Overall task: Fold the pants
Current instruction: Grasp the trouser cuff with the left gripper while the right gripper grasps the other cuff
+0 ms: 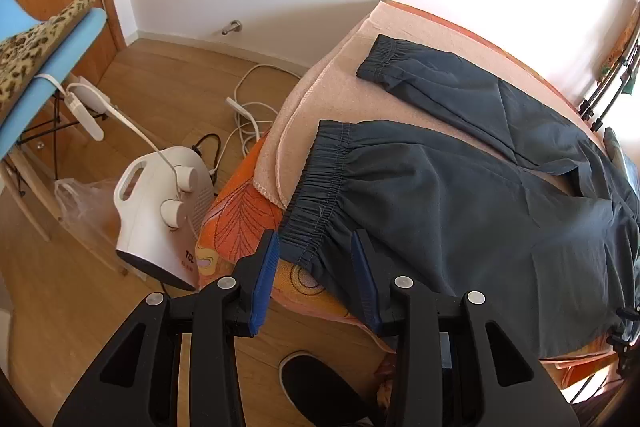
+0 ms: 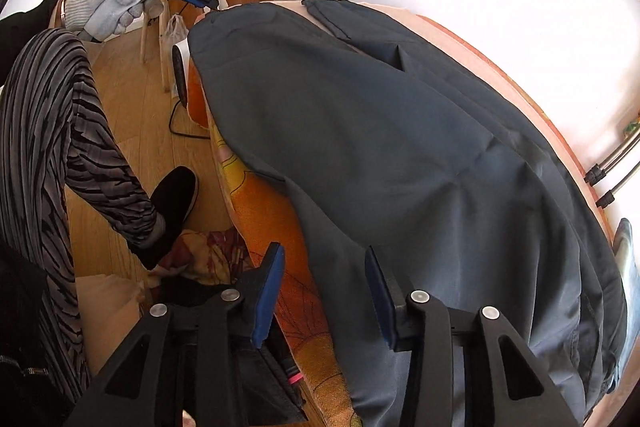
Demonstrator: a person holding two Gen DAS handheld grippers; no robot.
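Note:
Dark grey pants (image 1: 460, 207) lie spread flat on a bed with a pink blanket (image 1: 340, 87) over an orange sheet (image 1: 240, 215). Both legs point toward the bed's foot. The near leg's elastic cuff (image 1: 320, 179) lies at the bed edge, with its lower corner between the blue pads of my left gripper (image 1: 315, 233); the pads stand apart and do not visibly pinch it. The far cuff (image 1: 384, 61) lies free. In the right wrist view the pants (image 2: 360, 127) fill the bed. My right gripper (image 2: 324, 249) straddles their near side edge, jaws apart. A gloved hand (image 2: 104, 7) holds the left gripper (image 2: 212, 5) at the cuff.
A white heater (image 1: 160, 211) stands on the wood floor beside the bed, with cables (image 1: 248, 99) behind it. A blue chair (image 1: 52, 67) bears a leopard-print cloth. The person's striped trouser leg (image 2: 60, 147) and black shoe (image 2: 176, 203) stand by the bed edge. Tripod legs (image 2: 612, 171) stand at the far right.

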